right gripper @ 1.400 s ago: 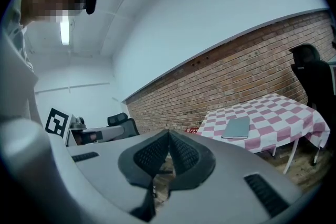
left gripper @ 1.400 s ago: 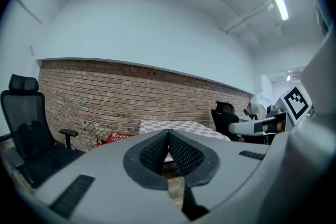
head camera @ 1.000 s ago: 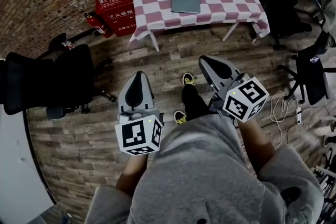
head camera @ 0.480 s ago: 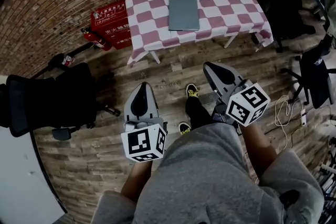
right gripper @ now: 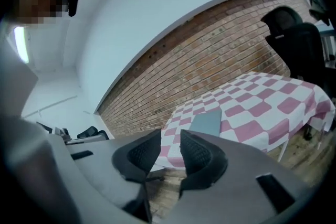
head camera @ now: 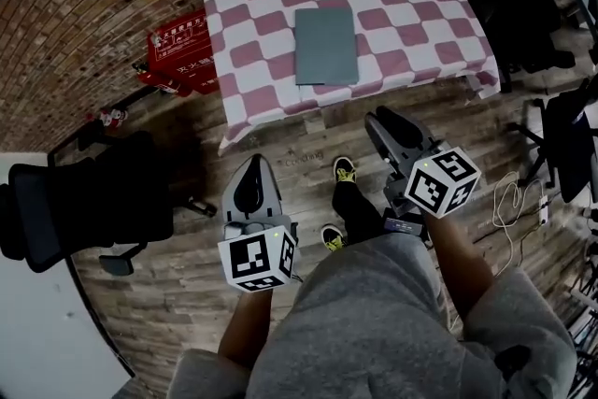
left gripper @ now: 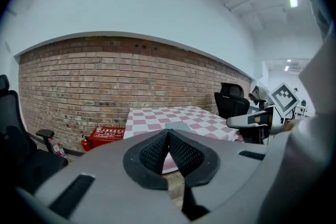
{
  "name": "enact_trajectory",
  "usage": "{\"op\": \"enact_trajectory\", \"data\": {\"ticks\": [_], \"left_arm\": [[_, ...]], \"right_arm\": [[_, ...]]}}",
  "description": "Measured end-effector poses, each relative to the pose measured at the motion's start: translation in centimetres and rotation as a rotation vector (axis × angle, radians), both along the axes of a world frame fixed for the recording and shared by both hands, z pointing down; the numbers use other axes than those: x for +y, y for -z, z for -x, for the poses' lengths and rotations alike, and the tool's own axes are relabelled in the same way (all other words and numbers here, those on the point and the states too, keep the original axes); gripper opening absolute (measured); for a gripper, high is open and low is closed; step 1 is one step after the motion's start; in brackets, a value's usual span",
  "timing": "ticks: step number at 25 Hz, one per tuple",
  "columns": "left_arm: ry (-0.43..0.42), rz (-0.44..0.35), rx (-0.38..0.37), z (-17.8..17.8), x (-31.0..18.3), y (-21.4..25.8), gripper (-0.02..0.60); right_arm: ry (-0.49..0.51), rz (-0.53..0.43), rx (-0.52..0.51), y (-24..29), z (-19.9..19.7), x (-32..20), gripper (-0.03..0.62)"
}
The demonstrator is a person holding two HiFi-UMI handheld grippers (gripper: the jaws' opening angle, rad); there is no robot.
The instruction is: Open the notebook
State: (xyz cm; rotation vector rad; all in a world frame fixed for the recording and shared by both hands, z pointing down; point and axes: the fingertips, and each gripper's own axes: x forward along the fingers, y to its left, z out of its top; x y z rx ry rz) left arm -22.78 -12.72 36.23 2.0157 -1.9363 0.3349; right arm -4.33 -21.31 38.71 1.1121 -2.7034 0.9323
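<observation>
The head camera looks steeply down from above the person, with the left tool (head camera: 254,162) at 7 o'clock and the right tool (head camera: 381,121) at 3 o'clock close beneath it, and the worktop (head camera: 411,33) farther off at 12 o'clock. The left tool's camera sits low and looks almost level over its closed jaws, with the worktop well ahead before the brick wall (left gripper: 105,81) and the right tool at 3 o'clock. The right tool's camera, rolled to a slant, looks past its opening, empty jaws. All three views share the worktop, its notebook (head camera: 326,45) and the wall.
</observation>
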Motion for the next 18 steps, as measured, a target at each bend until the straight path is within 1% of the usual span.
{"op": "enact_trajectory", "data": {"ticks": [2, 5, 7, 12, 18], "left_arm": [[-0.007, 0.018, 0.0, 0.0, -1.5, -0.8, 0.006], [-0.01, 0.029, -0.008, 0.2, -3.6, -1.9, 0.006], [-0.009, 0.044, -0.01, 0.1, -4.4, -2.7, 0.006], [0.002, 0.086, -0.003, 0.1, -6.2, -4.6, 0.006], [-0.002, 0.154, 0.012, 0.1, -7.8, -7.1, 0.006]], "right_arm": [[-0.011, 0.034, -0.019, -1.1, -0.1, -1.6, 0.109], [-0.016, 0.046, -0.044, -2.0, 0.0, -3.7, 0.109], [-0.016, 0.056, -0.037, -2.9, 0.1, -4.4, 0.109], [-0.018, 0.119, -0.023, -5.6, 0.0, -5.7, 0.109], [-0.028, 0.19, -0.003, -8.6, 0.3, -7.1, 0.109]]}}
